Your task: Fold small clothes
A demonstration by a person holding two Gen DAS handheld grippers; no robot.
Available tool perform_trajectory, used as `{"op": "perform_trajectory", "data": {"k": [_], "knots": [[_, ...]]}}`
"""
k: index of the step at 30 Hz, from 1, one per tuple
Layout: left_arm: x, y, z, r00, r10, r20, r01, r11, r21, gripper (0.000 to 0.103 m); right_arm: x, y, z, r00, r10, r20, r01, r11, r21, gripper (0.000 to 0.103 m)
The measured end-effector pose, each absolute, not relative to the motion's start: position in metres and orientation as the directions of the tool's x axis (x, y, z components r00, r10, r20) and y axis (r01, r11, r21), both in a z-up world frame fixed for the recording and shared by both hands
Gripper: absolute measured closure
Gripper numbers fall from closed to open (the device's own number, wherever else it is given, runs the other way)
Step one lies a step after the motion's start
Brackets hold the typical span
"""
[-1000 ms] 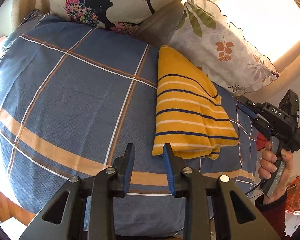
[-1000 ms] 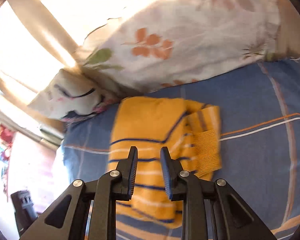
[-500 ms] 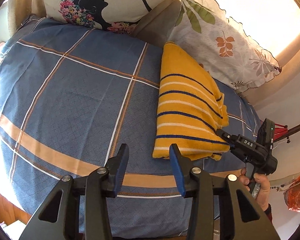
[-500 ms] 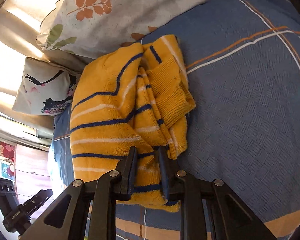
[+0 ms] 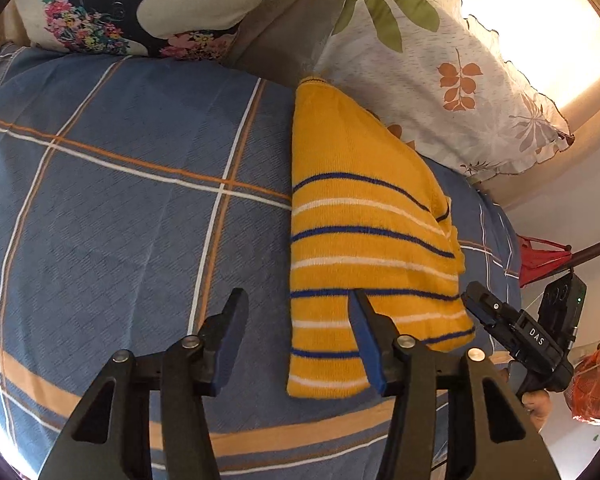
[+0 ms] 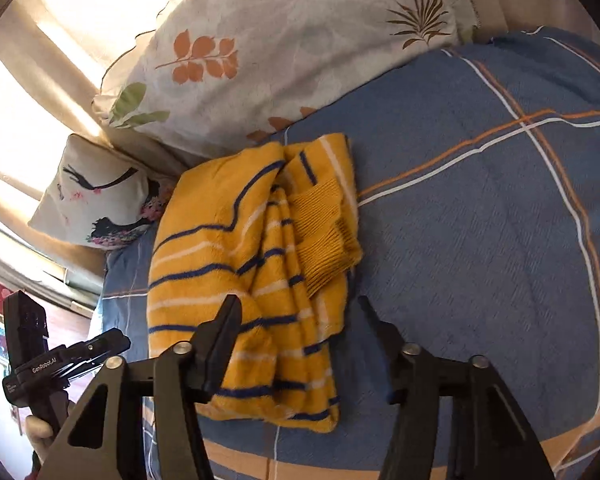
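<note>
A yellow sweater (image 5: 360, 220) with blue and white stripes lies folded into a long strip on the blue plaid bedspread (image 5: 120, 200). My left gripper (image 5: 298, 300) hangs over the sweater's near left edge. Its jaws are opening, the right finger is above the knit, and the pads do not press on it. In the right wrist view the sweater (image 6: 220, 260) shows bunched folds and a ribbed cuff on top. My right gripper (image 6: 298, 304) is opening over its near end, with cloth between the fingers but not squeezed. From the left, the right gripper (image 5: 474, 304) sits at the sweater's near right corner.
A leaf-print pillow (image 5: 440, 60) and a pillow with a black silhouette (image 5: 120, 12) lean along the far side of the bed. The left gripper (image 6: 116, 342), held by a hand, shows at the bed's edge. A red item (image 5: 540, 256) and an orange bag (image 5: 596, 384) hang beyond the bed.
The right gripper came down to the sweater's near end, closed on the cloth, then spread its jaws wide. The left gripper slid right over the sweater's left edge while its jaws widened.
</note>
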State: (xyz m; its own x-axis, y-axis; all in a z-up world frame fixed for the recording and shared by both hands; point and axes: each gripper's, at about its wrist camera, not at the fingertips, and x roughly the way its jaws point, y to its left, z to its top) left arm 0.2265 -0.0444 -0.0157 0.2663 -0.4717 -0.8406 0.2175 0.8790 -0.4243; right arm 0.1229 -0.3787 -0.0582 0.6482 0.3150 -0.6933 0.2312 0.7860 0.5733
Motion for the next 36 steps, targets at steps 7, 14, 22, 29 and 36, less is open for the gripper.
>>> {"op": "perform_trajectory", "data": {"k": [7, 14, 22, 29, 36], "knots": [[0.282, -0.083, -0.047, 0.176, -0.585, -0.791, 0.298, 0.798, -0.524, 0.03, 0.163, -0.394, -0.079, 0.659, 0.392, -0.641, 0.257, 0.684, 0.683, 0.036], [0.289, -0.099, -0.054, 0.096, -0.639, -0.763, 0.273, 0.754, -0.598, 0.045, 0.185, -0.373, -0.083, 0.646, 0.472, -0.599, 0.237, 0.622, 0.746, 0.065], [0.285, -0.085, 0.004, 0.199, -0.612, -0.765, 0.352, 0.773, -0.527, 0.052, 0.178, -0.354, -0.068, 0.672, 0.501, -0.545, 0.157, 0.623, 0.767, 0.068], [0.262, -0.077, 0.003, 0.238, -0.532, -0.812, 0.408, 0.814, -0.414, 0.052, 0.137, -0.384, -0.083, 0.683, 0.396, -0.614, 0.303, 0.611, 0.731, 0.065], [0.247, -0.082, -0.036, 0.18, -0.482, -0.858, 0.392, 0.835, -0.387, 0.05, 0.141, -0.363, -0.009, 0.759, 0.308, -0.574, 0.207, 0.722, 0.661, 0.065]]}}
